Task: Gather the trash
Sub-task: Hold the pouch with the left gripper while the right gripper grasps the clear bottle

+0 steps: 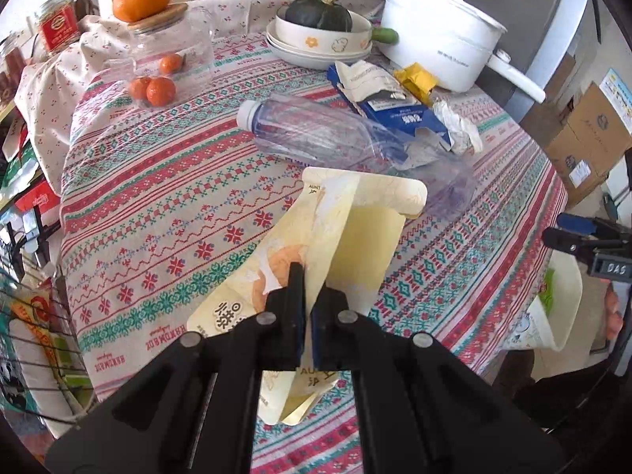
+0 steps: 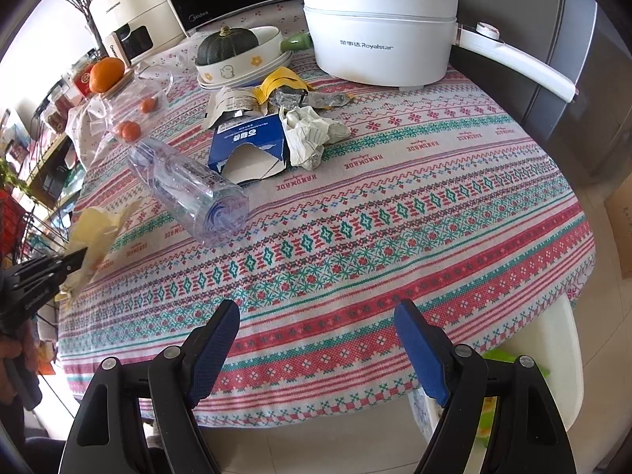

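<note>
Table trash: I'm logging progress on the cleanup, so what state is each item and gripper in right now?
left gripper: shut on the yellow wrapper
yellow wrapper: lifted off the cloth, creased
right gripper: open, empty
plastic bottle: lying on its side, capped, crushed
blue carton: torn open, flat on the cloth
crumpled tissue: beside the carton
white pot: lid on

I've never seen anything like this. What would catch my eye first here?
The left gripper, shut on a cream snack wrapper lifted above the patterned tablecloth. Behind it lies a clear plastic bottle beside a torn blue carton, with a big white electric pot at the far edge.
</note>
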Demonstrator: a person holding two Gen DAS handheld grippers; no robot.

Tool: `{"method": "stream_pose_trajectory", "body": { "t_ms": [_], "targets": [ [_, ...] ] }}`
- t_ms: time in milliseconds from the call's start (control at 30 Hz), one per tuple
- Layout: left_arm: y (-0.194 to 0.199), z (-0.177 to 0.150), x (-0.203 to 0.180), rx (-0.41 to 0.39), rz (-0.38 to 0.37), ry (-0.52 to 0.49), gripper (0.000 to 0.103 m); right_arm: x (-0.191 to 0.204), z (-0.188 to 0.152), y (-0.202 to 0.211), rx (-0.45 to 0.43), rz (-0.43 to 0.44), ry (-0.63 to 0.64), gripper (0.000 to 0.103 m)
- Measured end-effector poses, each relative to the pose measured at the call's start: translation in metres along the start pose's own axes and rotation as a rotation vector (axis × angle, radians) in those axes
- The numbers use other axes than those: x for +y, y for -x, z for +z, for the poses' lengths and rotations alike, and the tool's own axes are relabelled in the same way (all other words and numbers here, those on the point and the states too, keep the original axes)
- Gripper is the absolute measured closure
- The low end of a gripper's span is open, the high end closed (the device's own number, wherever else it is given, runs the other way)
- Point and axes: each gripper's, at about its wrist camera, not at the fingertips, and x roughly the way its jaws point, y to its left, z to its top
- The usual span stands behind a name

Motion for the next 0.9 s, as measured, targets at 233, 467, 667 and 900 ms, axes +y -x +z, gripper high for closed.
{"method": "stream_pose_trajectory", "body": {
  "t_ms": [233,467,667,900],
  "targets": [
    [0.046,-0.003,0.014,-0.136,0.021,0.151,0.099,0.056,0.041,-0.015,-0.038,0.017,0.149,0.021],
    [0.048,0.003,0.038,-0.168,-0.02,0.246,0.099,0.123,0.072,-0.062,0.017,0.008,0.345,0.021],
    [0.057,0.011,0.053,-0.193,0.019,0.283,0.099,0.168,0.085,-0.103,0.068,-0.115,0.467,0.021],
    [0.059,0.01,0.063,-0.202,-0.017,0.319,0.099,0.184,0.08,-0.124,0.072,-0.211,0.529,0.03]
  ]
}}
